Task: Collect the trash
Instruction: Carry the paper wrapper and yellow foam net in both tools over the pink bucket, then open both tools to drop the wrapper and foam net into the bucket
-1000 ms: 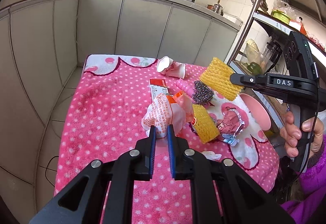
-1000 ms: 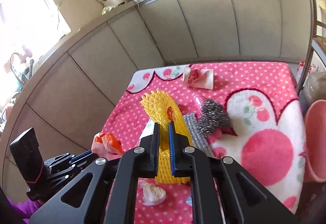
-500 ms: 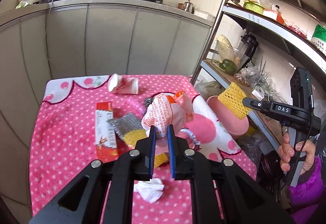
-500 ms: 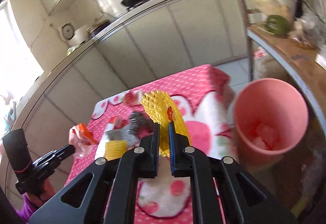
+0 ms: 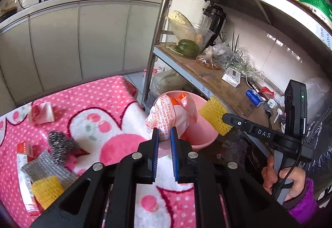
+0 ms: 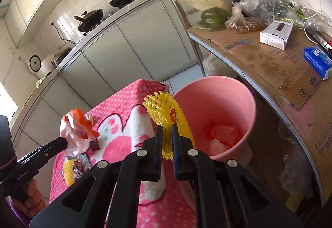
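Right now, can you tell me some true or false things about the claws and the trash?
1. The left claw grips a crumpled white and orange bag. True.
2. The right claw is empty. False: it pinches a yellow foam net.
3. The pink bin already has some trash inside. True.
4. The bin stands on top of the pink cloth. False: it stands off the cloth's edge, beside the shelf.
5. A silver scrubber lies on the cloth. True.
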Tool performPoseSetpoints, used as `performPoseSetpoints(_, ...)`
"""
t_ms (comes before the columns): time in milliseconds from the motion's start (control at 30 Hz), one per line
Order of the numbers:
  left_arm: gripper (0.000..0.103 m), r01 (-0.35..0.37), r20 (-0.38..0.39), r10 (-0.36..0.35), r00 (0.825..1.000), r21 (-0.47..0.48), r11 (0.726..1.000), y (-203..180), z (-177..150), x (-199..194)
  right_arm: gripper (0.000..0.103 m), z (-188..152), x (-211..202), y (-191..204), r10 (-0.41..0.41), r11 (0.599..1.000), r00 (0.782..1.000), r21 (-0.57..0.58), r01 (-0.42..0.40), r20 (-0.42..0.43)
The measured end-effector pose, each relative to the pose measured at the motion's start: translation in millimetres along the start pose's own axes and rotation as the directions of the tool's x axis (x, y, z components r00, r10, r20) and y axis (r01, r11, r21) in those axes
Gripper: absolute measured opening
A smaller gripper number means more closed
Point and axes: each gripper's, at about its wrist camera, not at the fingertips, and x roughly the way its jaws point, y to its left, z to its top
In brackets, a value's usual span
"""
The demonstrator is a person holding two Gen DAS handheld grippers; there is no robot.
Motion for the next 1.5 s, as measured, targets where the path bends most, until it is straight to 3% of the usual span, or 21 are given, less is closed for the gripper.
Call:
performPoseSetpoints(333,0.011,-0.011,-0.141,0.014,0.99,0.021,1.0,-32,9,107,0.009,6,43,-32,-0.039,0.999,0.998,0.034,0.04,-0.041)
performPoseSetpoints(700,0.013,-0.024,-0.234,0.021,0.972,-0.007,1.0,-36,4,168,0.012,3,75,-60,-0.068,0.995,0.995,0.073,0.073,-0.071)
performPoseSetpoints(800,0.016,-0.002,-0.234,-0.008,0.972,-0.04,0.999,-35,6,166,0.015,2,78,-62,-0.079,0.994,0.993,0.067,0.085,-0.091)
performPoseSetpoints(1000,0.016,0.02,-0.19,-0.023,0.982,-0.016,1.0,-41,11,145,0.026,4,70,-57,-0.096,0.995,0.993,0.033,0.098,-0.076)
performPoseSetpoints(1300,0.016,0.046,-0.113,-0.046,0.992,-0.002,0.999,-45,4,91,0.027,0,46,-26,-0.054,0.998,0.997,-0.018,0.053,-0.049)
performPoseSetpoints(1500,0.017,-0.002,-0.07,0.003,0.998,0.019,1.0,-39,-4,53,0.027,-9,30,7,-0.003,0.998,0.998,-0.066,-0.001,-0.062)
